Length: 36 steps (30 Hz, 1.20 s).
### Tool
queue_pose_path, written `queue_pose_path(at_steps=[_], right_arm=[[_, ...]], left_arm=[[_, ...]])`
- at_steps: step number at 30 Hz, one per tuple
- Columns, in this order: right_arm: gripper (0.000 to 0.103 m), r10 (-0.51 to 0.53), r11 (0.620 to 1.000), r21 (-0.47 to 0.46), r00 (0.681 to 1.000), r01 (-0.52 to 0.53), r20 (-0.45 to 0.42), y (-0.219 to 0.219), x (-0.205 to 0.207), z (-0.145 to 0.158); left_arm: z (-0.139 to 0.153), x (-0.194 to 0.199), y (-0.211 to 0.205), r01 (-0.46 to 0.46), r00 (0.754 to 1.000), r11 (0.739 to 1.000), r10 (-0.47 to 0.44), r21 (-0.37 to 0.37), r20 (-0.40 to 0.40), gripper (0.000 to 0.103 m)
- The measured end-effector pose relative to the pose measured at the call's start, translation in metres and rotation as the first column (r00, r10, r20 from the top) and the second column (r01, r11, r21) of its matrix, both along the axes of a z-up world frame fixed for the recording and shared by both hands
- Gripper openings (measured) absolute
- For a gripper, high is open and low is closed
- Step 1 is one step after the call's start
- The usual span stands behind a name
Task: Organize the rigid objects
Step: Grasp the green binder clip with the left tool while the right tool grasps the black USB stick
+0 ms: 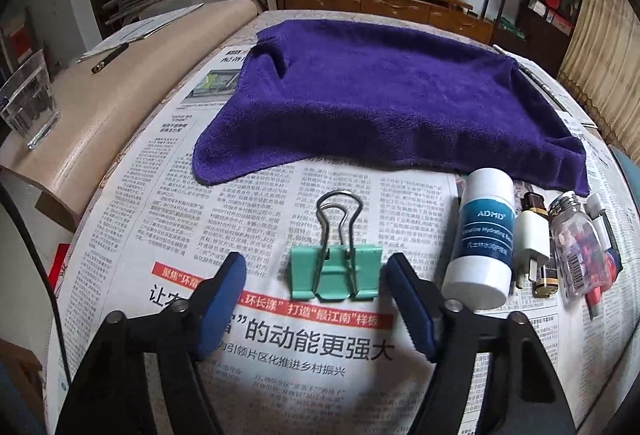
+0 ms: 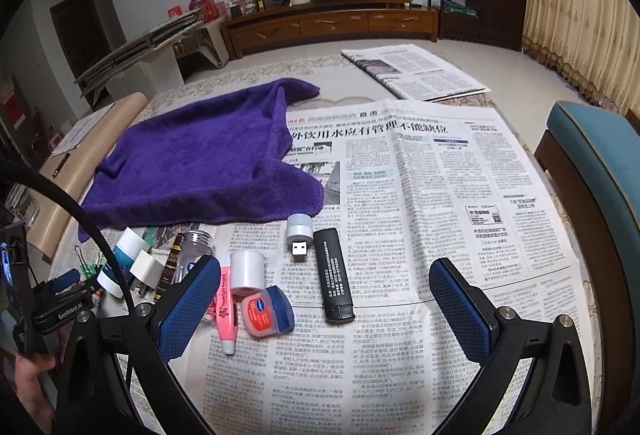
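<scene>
A mint-green binder clip [image 1: 334, 271] lies flat on the newspaper between the blue pads of my left gripper [image 1: 316, 269]. A gap shows on each side of it, so the jaws are open around it. To its right lie a white lotion bottle [image 1: 482, 239], a white plug [image 1: 530, 239] and a clear bottle [image 1: 576, 247]. My right gripper [image 2: 324, 269] is open wide over a black lighter [image 2: 332, 275]. Beside its left pad lie a Vaseline tub [image 2: 266, 311], a pink highlighter [image 2: 226, 307] and a white roll [image 2: 248, 271]. A small USB light [image 2: 298, 231] sits just beyond.
A purple towel [image 1: 380, 95] lies spread behind the objects. A drinking glass [image 1: 30, 103] stands on the beige ledge at the left. A blue chair [image 2: 600, 163] borders the table's right side. A folded newspaper [image 2: 412, 75] lies at the far edge.
</scene>
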State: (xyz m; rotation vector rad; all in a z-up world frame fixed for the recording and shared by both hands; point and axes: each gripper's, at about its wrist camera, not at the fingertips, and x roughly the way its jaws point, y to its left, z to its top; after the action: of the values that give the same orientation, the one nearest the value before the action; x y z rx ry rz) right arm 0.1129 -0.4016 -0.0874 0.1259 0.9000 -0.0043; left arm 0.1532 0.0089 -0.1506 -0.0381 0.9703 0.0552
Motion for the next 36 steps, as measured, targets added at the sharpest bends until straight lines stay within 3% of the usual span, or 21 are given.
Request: queue_pose_path(at_steps=[1, 3, 5, 14, 19, 28, 33, 36], right_arm=[[0.103, 0.0, 1.0, -0.005, 1.0, 0.0, -0.004, -0.001, 0.001, -0.003], [0.103, -0.003, 1.0, -0.002, 1.0, 0.003, -0.024, -0.006, 0.002, -0.011], [0.103, -0.011, 1.0, 0.02, 0.999, 0.012, -0.047, -0.013, 0.003, -0.018], [0.103, -0.009, 0.999, 0.039, 0.999, 0.011, -0.053, -0.027, -0.001, -0.028], [0.099, 0.028, 0.999, -0.024, 0.998, -0.03, -0.064, -0.022, 0.007, -0.036], [0.07, 0.11, 0.993, -0.035, 0.987, -0.115, -0.114, -0.007, 0.035, -0.059], [0.062, 0.147, 0.982, -0.106, 0.984, -0.158, -0.101, 0.006, 0.032, -0.063], [0.052, 0.177, 0.977, -0.101, 0.98, -0.186, -0.095, 0.008, 0.028, -0.063]], left_arm=[[0.0, 0.0, -0.001, 0.005, 1.0, 1.0, -0.005, 0.0, 0.008, 0.067], [0.001, -0.001, -0.003, 0.018, 1.0, 1.0, -0.018, -0.001, 0.022, 0.049], [0.004, -0.002, -0.006, 0.035, 0.999, 0.999, -0.035, 0.0, 0.021, 0.039], [0.005, -0.006, -0.001, 0.036, 0.999, 0.999, -0.035, -0.034, 0.027, 0.039], [0.005, -0.005, -0.002, 0.037, 0.999, 0.999, -0.036, -0.03, 0.019, 0.039], [0.004, -0.003, -0.003, 0.038, 0.999, 0.999, -0.038, -0.031, 0.008, 0.039], [0.004, -0.003, -0.002, 0.043, 0.999, 0.999, -0.043, -0.029, 0.007, 0.039], [0.004, -0.003, 0.001, 0.042, 0.999, 0.998, -0.042, -0.045, 0.004, 0.039]])
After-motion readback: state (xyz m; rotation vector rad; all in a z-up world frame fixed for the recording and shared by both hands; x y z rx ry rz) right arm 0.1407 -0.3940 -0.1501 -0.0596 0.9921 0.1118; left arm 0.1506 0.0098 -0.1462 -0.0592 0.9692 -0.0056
